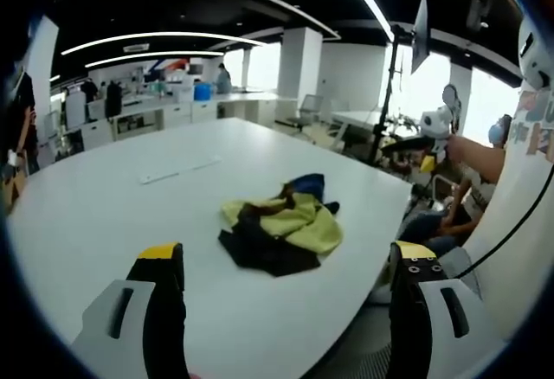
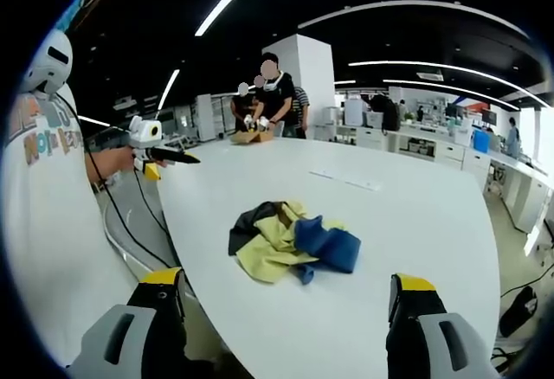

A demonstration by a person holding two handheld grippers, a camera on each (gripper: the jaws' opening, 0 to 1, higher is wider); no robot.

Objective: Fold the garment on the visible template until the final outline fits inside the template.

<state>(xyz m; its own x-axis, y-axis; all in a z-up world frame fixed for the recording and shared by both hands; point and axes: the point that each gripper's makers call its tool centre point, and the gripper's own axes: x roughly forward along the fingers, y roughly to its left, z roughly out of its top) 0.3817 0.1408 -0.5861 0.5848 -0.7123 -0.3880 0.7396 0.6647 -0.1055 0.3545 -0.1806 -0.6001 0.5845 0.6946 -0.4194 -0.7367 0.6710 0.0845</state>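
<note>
Both grippers, left (image 1: 286, 266) and right (image 2: 286, 292), gape wide, holding nothing, near the crumpled yellow, black and blue cloth garment (image 1: 281, 223) on the big white table (image 1: 104, 215); the template is perhaps hidden.

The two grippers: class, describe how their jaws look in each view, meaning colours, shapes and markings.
The left gripper has two black jaws with yellow tips, mounted in pale grey housings with dark slots; small holes dot the jaw on the view's right. The right gripper looks the same: black jaws, yellow tips, grey slotted housings. Both stand wide apart.
</note>
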